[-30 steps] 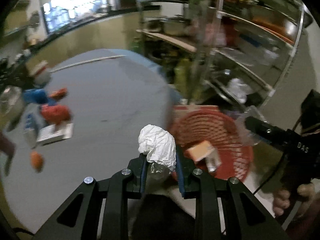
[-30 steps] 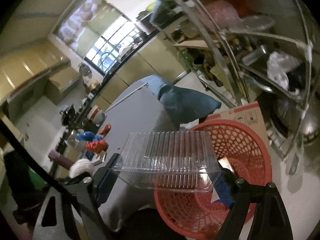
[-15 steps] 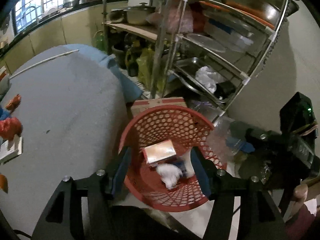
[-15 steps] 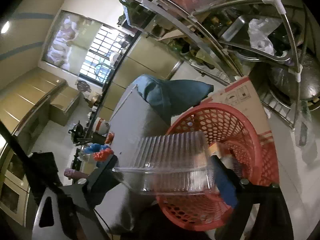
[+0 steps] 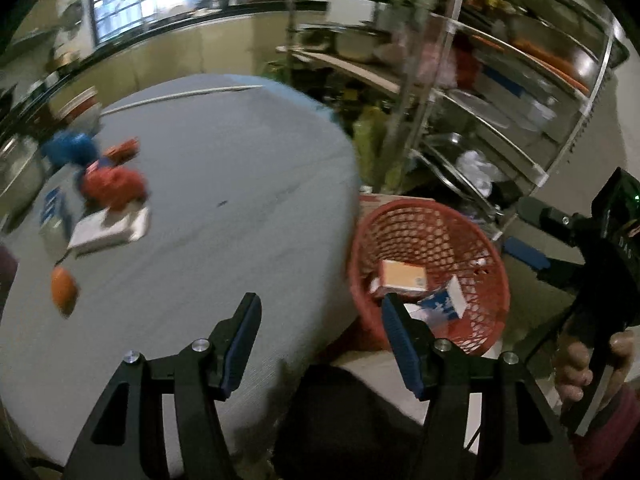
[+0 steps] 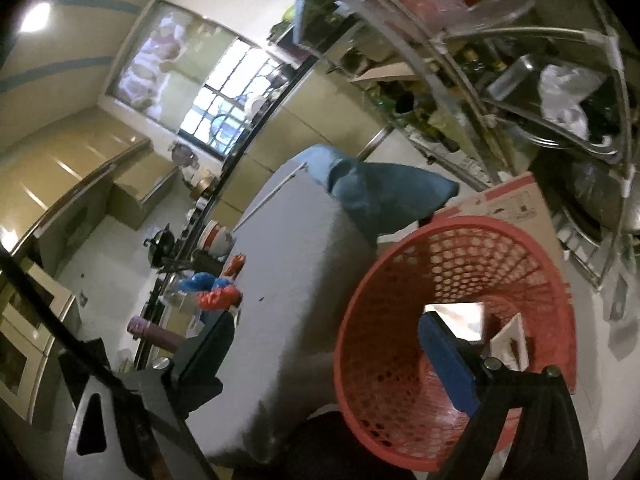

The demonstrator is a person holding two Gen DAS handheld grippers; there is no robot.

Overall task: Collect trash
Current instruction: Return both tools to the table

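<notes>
Left gripper: its jaws are standing apart with nothing between them — released, hanging over the table's near edge, its right finger lying over the basket's near rim as the left wrist view shows it.
Right gripper: its jaws are gaping wide and holding nothing, its blue right finger showing in front of the basket's mouth; in the left wrist view the same gripper is being gripped by a hand at the right edge.
Basket: red, of open mesh, sitting on the floor just beside the table and in front of a cardboard box.
Trash in basket: an orange carton and a blue-and-white box are lying at the bottom, touching or nearly so; something white beside them is too hidden to name.
Table: grey top, blurred in the left wrist view.
Still on the table: a red clump, a blue clump, a flat white pack and a small orange item are lying near the far left edge — well apart from the basket.
Rack: metal shelving is standing behind the basket, loaded with pots and trays.
Blue cloth: draping off the table's far corner, above the basket.
</notes>
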